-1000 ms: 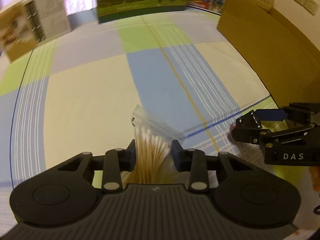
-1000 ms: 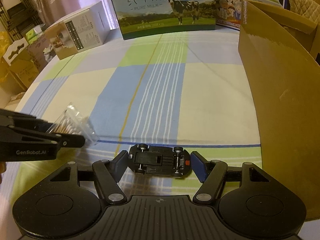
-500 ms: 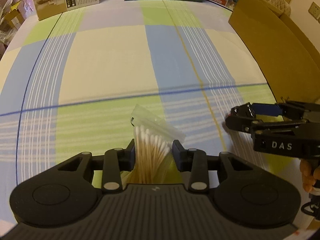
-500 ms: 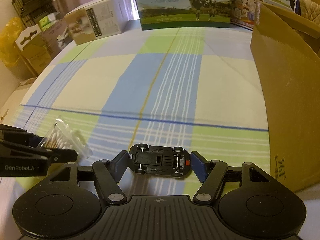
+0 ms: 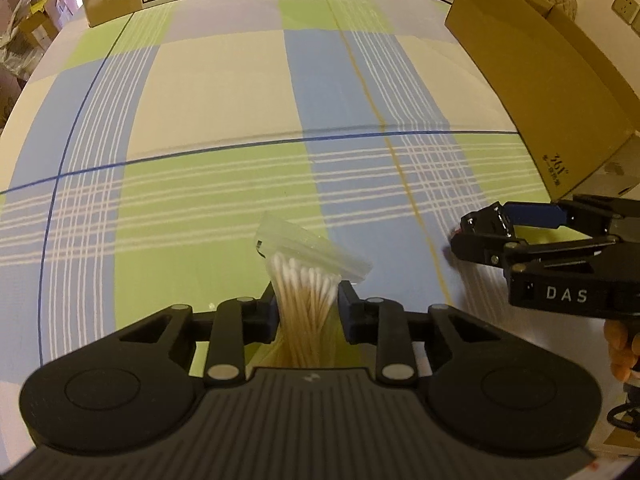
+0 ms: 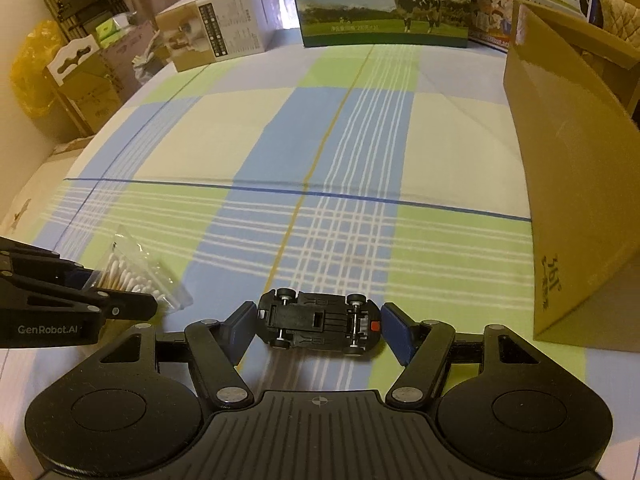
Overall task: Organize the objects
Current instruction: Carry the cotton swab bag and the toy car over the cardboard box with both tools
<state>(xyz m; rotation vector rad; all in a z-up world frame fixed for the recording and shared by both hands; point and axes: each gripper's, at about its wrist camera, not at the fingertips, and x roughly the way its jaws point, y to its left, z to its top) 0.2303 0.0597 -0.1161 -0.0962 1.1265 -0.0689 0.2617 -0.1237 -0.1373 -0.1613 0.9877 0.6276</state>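
Observation:
A clear plastic pack of cotton swabs (image 5: 304, 268) is clamped in my left gripper (image 5: 306, 300), with the white tips fanning out past the fingers above the checked cloth (image 5: 224, 92). A black toy car (image 6: 316, 322) sits lengthwise between the blue pads of my right gripper (image 6: 318, 320), its underside and wheels facing the camera. The right wrist view also has the left gripper (image 6: 120, 286) at the far left with the swab pack (image 6: 140, 274). In the left wrist view the right gripper (image 5: 476, 236) is at the right edge, with the car hidden behind its fingers.
A tall open cardboard box (image 6: 572, 180) stands along the right side of the cloth. A milk carton case (image 6: 384, 4) and a white-and-brown box (image 6: 216, 36) line the far edge. Stacked cartons (image 6: 88, 80) stand off the left side.
Both grippers have drawn back from the far boxes toward the near edge, each keeping its load. The blue cross stripe on the cloth now lies farther ahead of both.

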